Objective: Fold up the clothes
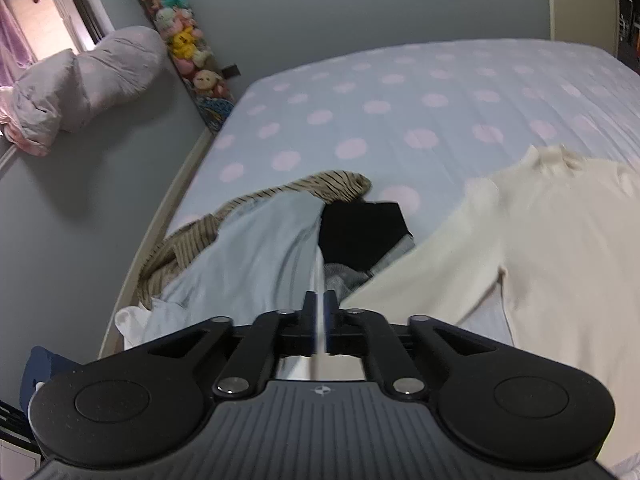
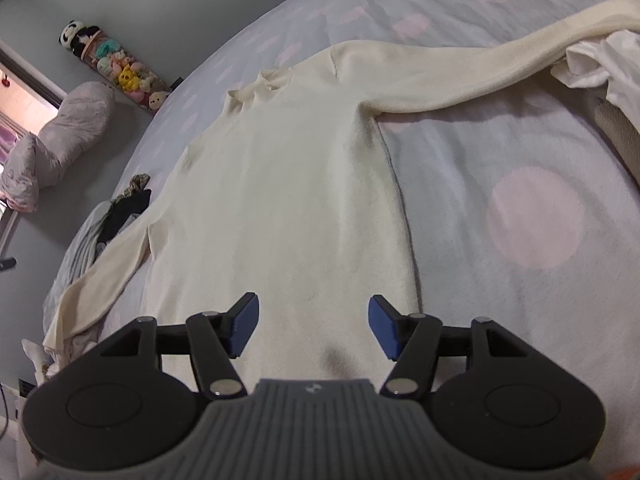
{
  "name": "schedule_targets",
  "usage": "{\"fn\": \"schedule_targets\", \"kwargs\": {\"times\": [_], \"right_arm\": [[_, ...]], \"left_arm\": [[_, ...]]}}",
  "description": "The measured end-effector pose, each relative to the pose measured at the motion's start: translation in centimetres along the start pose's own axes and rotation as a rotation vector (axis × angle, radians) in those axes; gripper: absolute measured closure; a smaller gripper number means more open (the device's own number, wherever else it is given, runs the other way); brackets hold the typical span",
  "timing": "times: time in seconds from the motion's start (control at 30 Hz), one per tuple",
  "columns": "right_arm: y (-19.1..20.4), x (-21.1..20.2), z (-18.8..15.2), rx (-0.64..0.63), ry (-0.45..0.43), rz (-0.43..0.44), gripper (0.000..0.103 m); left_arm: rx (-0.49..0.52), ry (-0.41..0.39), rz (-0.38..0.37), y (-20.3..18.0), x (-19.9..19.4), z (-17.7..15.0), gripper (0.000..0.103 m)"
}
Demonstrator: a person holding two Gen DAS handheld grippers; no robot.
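A cream knit sweater (image 2: 288, 200) lies flat on the bed, front up, with its collar at the far end. My right gripper (image 2: 312, 328) hovers open just over its near hem, blue pads apart with nothing between them. One sleeve (image 2: 460, 76) stretches away to the right. The other sleeve (image 1: 400, 272) runs down to my left gripper (image 1: 319, 300). Its fingers are pressed together, with a thin pale strip of cloth showing in the slit. The cuff itself is hidden under the gripper.
Beside the held sleeve is a pile of a light blue garment (image 1: 248, 260), a striped one (image 1: 320, 186) and a black one (image 1: 360, 228). White cloth (image 2: 612, 64) lies at the right. The dotted sheet (image 1: 400, 100) reaches far. The bed edge (image 1: 168, 216) borders a grey wall on the left.
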State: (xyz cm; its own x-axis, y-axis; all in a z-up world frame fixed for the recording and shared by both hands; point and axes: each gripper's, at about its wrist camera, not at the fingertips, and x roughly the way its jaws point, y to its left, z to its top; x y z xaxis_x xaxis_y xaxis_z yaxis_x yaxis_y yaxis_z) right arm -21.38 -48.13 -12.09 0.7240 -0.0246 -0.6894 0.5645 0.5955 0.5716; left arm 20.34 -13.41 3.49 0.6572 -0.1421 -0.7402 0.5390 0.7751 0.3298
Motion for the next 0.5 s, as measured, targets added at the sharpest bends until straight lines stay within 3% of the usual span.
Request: {"fn": "schedule_targets", "kwargs": {"times": [0.07,0.17,0.33,0.5], "right_arm": [[-0.2,0.1,0.0,0.014,0.004,0.009,0.038],[-0.3,0.1,0.0,0.023,0.001,0.017,0.038],[-0.3,0.0,-0.1,0.028,-0.003,0.023,0.038],[-0.5,0.3,0.0,0.046,0.003,0.024,0.038]], "left_arm": [[-0.001,0.021,-0.008,-0.4,0.4,-0.3,0.073],[0.0,0.072,-0.011,-0.9,1.9,-1.5,0.062],[0.019,0.146,0.037,-1.5,5.4,-4.5,0.058],[0.034,0.17,0.104,-1.6,7.9,-7.1,0.056]]}}
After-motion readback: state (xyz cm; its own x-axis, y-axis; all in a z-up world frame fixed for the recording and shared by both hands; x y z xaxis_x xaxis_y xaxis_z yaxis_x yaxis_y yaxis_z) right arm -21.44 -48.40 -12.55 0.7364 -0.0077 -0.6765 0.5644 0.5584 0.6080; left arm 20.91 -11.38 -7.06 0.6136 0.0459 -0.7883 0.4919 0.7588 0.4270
